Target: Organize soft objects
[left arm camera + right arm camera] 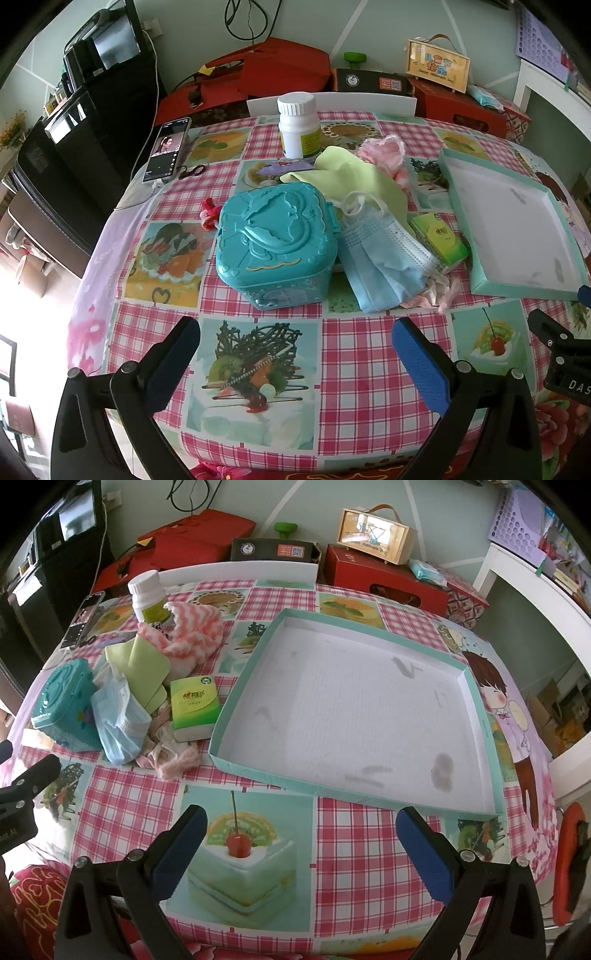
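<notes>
Hovering above the checked tablecloth, the left gripper has its fingers spread wide and grasps nothing; the right gripper is likewise released and bare. At 12 o'clock from the left gripper sits a teal plastic case, with a blue face mask, green cloth and tissue pack heaped at 1 o'clock. The shallow teal tray lies at 12 o'clock from the right gripper, holding nothing.
</notes>
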{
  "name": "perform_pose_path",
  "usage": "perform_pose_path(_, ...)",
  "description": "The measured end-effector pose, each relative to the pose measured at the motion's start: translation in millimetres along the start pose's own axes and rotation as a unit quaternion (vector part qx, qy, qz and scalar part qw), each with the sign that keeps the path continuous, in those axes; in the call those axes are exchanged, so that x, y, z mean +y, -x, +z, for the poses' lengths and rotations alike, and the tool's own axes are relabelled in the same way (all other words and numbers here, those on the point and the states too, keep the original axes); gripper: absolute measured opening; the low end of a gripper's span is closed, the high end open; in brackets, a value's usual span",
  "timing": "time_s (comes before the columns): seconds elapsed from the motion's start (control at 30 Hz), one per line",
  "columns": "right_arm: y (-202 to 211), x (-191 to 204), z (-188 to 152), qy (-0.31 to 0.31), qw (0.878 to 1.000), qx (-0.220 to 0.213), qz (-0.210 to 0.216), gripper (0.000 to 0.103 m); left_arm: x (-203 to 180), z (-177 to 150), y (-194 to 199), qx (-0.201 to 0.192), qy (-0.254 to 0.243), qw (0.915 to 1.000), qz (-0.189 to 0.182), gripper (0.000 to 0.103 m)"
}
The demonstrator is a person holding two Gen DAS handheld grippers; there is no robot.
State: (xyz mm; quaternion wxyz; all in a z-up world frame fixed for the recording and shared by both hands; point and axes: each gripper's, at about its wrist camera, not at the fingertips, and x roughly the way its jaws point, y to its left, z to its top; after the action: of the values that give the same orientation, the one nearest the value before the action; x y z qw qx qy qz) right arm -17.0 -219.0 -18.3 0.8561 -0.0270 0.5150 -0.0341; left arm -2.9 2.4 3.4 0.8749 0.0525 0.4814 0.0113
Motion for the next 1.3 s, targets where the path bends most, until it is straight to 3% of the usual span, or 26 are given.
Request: perform_pose_path(1.3, -0.3, 1.7, -0.1, 0.002, 1.0, 0.003, -0.002, 0.103, 3.9, -1.8, 0.9, -0.002, 0.002, 1.0, 0.003, 0.103)
